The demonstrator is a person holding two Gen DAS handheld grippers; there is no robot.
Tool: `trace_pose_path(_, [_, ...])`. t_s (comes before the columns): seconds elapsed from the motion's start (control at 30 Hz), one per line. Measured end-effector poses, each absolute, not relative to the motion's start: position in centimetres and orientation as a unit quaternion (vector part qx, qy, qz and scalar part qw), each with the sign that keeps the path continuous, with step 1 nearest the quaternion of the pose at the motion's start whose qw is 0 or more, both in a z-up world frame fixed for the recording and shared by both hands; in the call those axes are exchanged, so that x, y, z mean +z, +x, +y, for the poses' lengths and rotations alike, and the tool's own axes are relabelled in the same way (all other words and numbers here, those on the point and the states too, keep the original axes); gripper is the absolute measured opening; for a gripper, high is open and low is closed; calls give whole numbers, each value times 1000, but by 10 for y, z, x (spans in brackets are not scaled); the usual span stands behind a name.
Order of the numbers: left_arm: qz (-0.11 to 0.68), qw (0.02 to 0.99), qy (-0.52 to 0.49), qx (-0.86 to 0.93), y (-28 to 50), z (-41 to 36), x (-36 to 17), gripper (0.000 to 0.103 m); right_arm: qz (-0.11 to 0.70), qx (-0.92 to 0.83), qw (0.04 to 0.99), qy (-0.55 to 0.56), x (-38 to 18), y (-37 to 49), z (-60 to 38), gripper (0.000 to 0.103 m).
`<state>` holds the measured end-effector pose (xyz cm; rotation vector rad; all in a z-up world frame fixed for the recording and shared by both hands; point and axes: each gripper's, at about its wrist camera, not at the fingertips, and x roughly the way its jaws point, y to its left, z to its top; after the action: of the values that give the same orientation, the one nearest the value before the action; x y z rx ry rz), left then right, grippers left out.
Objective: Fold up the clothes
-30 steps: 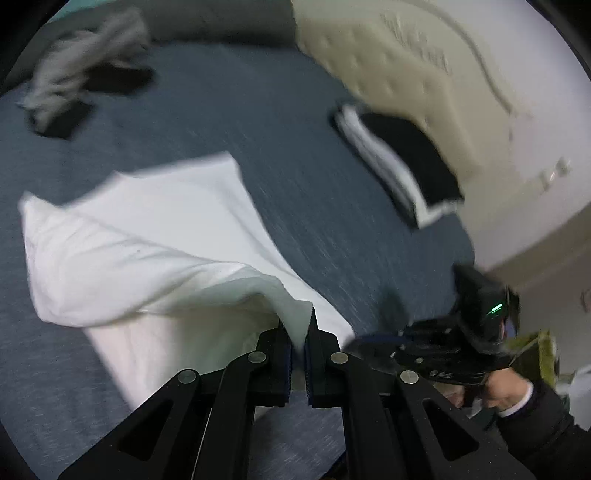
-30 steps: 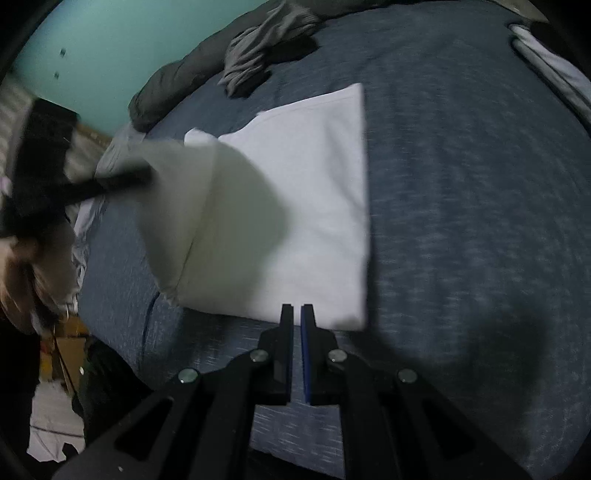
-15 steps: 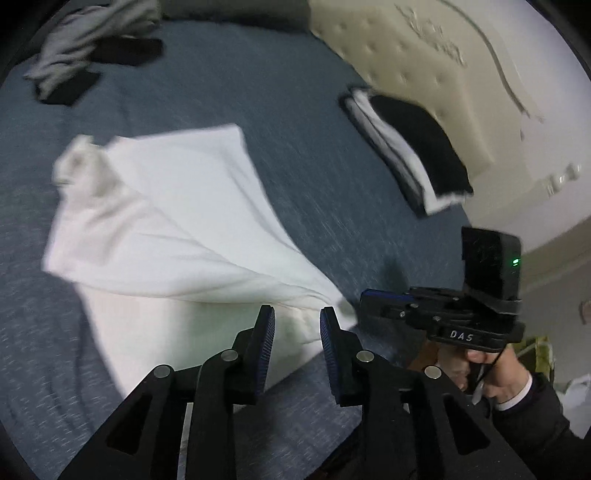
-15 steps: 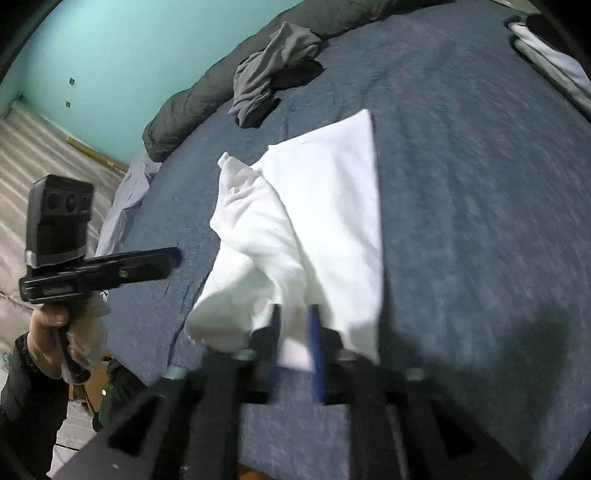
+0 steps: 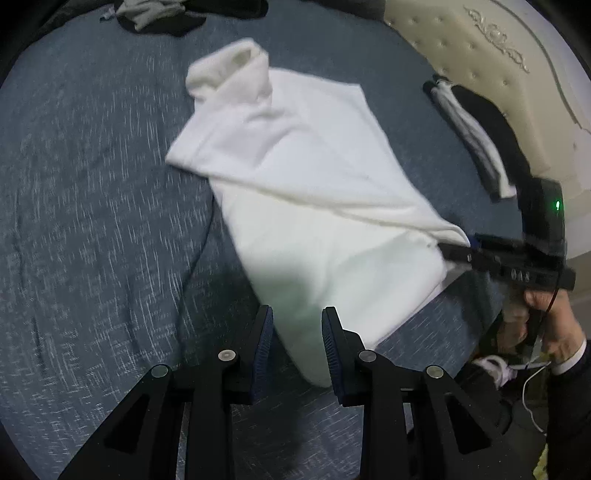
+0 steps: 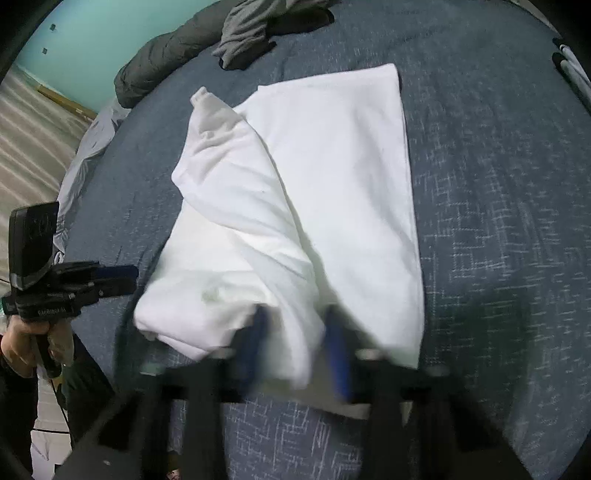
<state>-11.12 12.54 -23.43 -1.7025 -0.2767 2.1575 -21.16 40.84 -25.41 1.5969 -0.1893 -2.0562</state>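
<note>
Currently white garment (image 5: 314, 184) lies half-folded mid-frame on blue bedspread (image 5: 92, 184) — left gripper (image 5: 297, 325) parted, nothing pinched; right gripper (image 6: 299, 332) closing, blurred, cloth between its jaws, grip unclear.

1. Blue-grey bedcover (image 5: 92, 206), flecked weave, spread across the whole bed.
2. Cream tufted headboard (image 5: 476, 44), carved ornament on top, at the bedcover's far right edge.
3. Stack of folded black and white garments (image 5: 476, 136), lying on the bedcover just beside the headboard.
4. Loose grey and black clothes (image 6: 255, 29), heaped at the bedcover's far edge.
5. Dark grey quilt (image 6: 159, 62), bunched along the bedcover's far left edge.
6. Turquoise wall (image 6: 92, 33), beyond the quilt.
</note>
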Motion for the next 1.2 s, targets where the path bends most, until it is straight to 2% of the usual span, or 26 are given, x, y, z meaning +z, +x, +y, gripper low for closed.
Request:
trace_pose_path(0.03, [-99,189,-608,765,-110,125,-237,30,-72,-764,263,585,-252,-211,411,11])
trace_pose_path(0.07, [-100,189,-609,764,-110,126,-239,30,-75,-768,266,578,-248,-209,413,9])
trace_pose_path(0.33, [-81,201,-603,767,-110,139,-237,30,-87,-803,272,524,-194,-196,439,7])
trace_pose_path(0.63, [-57,200,-613,762,-108,154,-245,30,-157,-761,249,578,-265,-188,464,7])
trace_pose_path(0.8, [-43,200,-613,764,-107,156,-243,30,-194,-763,244,566,-263,-189,480,14])
trace_pose_path(0.93, [-40,196,-596,778,-106,153,-235,30,-119,-805,228,534,-231,-186,479,17])
trace_pose_path(1.07, [-48,185,-569,800,-106,142,-227,30,-20,-831,261,491,-200,-185,443,28])
trace_pose_path(1.2, [-91,159,-548,816,-112,118,-225,30,48,-826,283,485,-196,-198,396,28])
